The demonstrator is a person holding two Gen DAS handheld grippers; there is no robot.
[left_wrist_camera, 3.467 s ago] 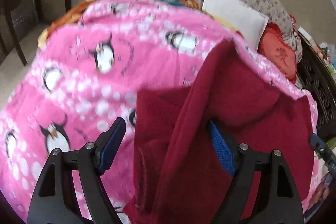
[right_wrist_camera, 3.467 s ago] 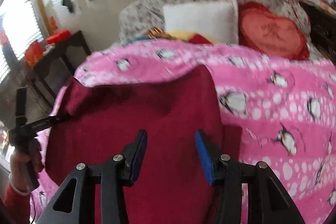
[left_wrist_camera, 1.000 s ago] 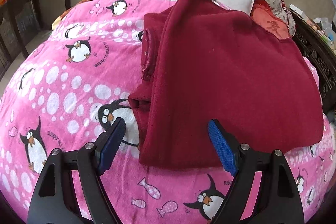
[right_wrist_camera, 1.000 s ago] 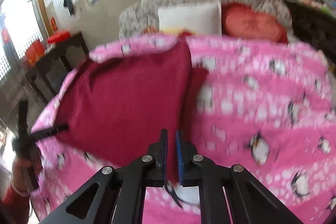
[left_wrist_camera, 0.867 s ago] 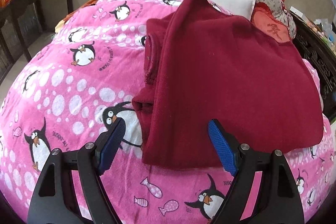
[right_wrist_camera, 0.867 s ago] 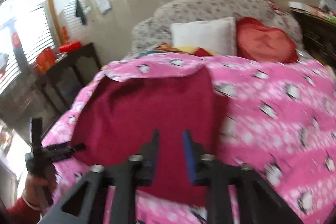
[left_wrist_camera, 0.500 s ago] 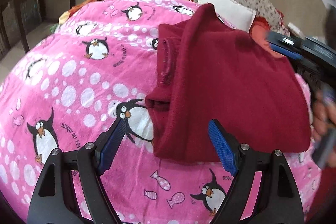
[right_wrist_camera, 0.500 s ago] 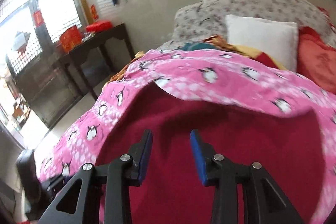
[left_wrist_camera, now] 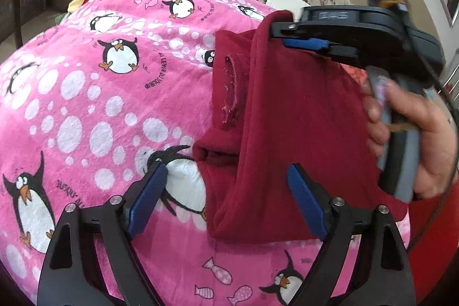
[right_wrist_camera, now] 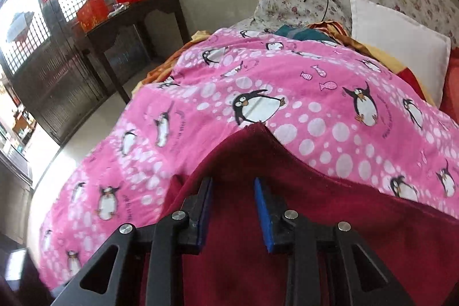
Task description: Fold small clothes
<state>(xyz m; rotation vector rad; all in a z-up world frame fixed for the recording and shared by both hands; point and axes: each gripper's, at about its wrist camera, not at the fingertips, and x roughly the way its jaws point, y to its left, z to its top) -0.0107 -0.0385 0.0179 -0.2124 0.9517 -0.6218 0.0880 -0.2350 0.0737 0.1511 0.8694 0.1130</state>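
A person's right gripper (right_wrist_camera: 232, 208), clamped shut a second ago at the garment's (left_wrist_camera: 292, 116) near edge, has swung across to its far corner, jaws part-open and empty above the maroon cloth. The left gripper (left_wrist_camera: 226, 191) hovers with jaws opening, nothing between them. The fold looks laid; another likely follows. The garment lies on the bed's penguin blanket (left_wrist_camera: 94, 93), long axis running toward the pillows (right_wrist_camera: 396, 53).
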